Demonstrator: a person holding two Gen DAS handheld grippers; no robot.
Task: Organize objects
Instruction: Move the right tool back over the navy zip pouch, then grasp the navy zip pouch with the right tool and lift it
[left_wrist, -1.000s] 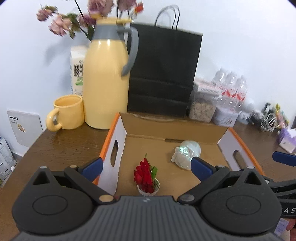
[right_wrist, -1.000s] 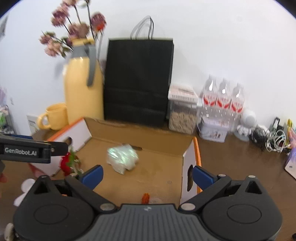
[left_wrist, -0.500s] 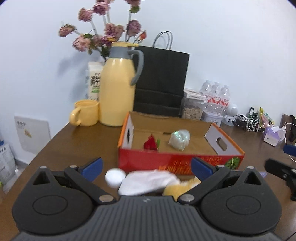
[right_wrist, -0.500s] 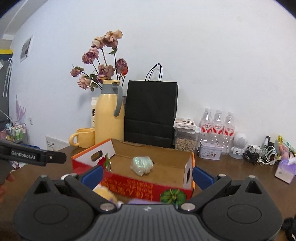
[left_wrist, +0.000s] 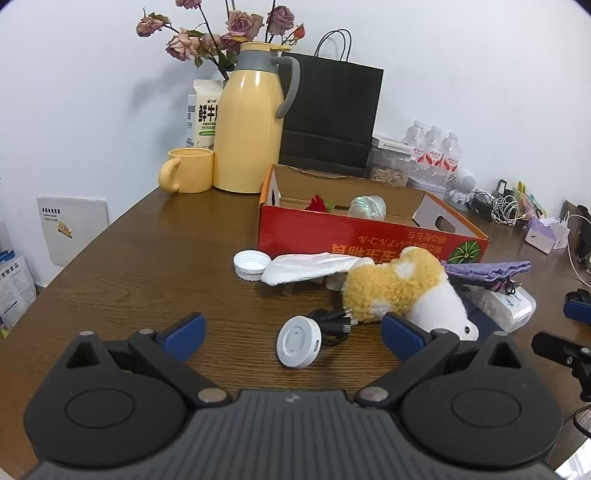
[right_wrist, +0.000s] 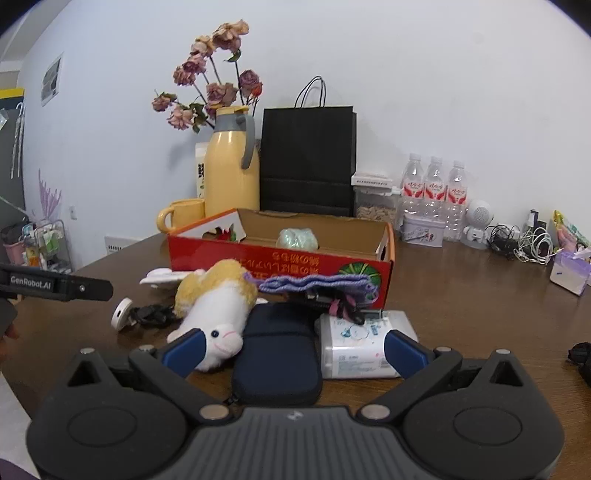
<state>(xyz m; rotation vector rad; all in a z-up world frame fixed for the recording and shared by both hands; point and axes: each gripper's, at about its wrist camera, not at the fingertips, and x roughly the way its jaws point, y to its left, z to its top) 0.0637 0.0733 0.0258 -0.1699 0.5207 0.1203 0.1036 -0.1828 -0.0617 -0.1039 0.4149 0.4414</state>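
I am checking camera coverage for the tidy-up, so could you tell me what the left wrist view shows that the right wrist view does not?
Only the left wrist view shows the white bottle cap beside the crumpled white cloth. Only the right wrist view shows the full navy pouch and wet-wipes pack. Both show the red cardboard box, the yellow-and-white plush toy, the white round charger and the purple cloth. Both grippers are open and empty.

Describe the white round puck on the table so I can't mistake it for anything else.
Start at the red box, then come forward past the plush toy. The puck lies left of it, tilted against a black cable: a closed disc, unlike the open-faced white cap nearer the box.
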